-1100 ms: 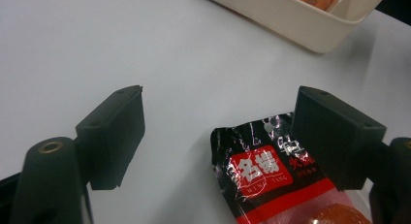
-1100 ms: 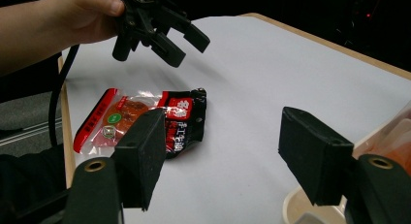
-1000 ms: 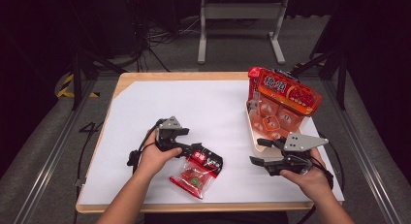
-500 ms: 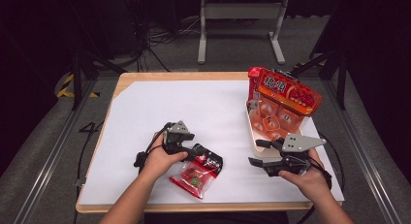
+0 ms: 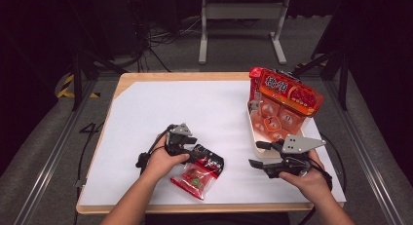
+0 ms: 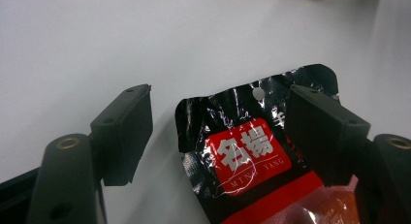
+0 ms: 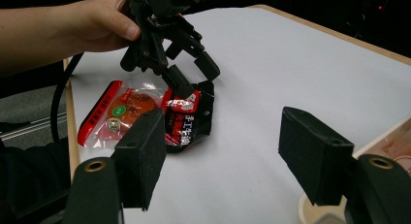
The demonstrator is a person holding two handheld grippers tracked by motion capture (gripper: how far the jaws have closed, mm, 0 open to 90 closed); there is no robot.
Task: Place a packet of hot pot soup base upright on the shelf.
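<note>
A small snack packet point(image 5: 197, 174), red with a black top and a clear window, lies flat on the white sheet near the front edge. My left gripper point(image 5: 197, 156) hangs over its black top end. In the left gripper view the packet point(image 6: 242, 151) lies between the jaws of the left gripper point(image 6: 220, 132). The jaws have just been closing, and a gap still shows beside the left one. My right gripper point(image 5: 254, 154) is held open and empty at the front right, pointing left toward the packet point(image 7: 145, 112) and the left gripper point(image 7: 194, 71).
A white tray point(image 5: 254, 132) at the right holds several orange-red snack packets, and a large red bag point(image 5: 287, 91) stands on its far end. The white sheet point(image 5: 195, 108) covers a wooden table point(image 5: 122, 81). Metal rails and cables run beside and behind the table.
My left hand has shifted a little right and toward the front, bringing its jaws down around the packet's black end, and the jaws have narrowed slightly. The right hand has not moved.
</note>
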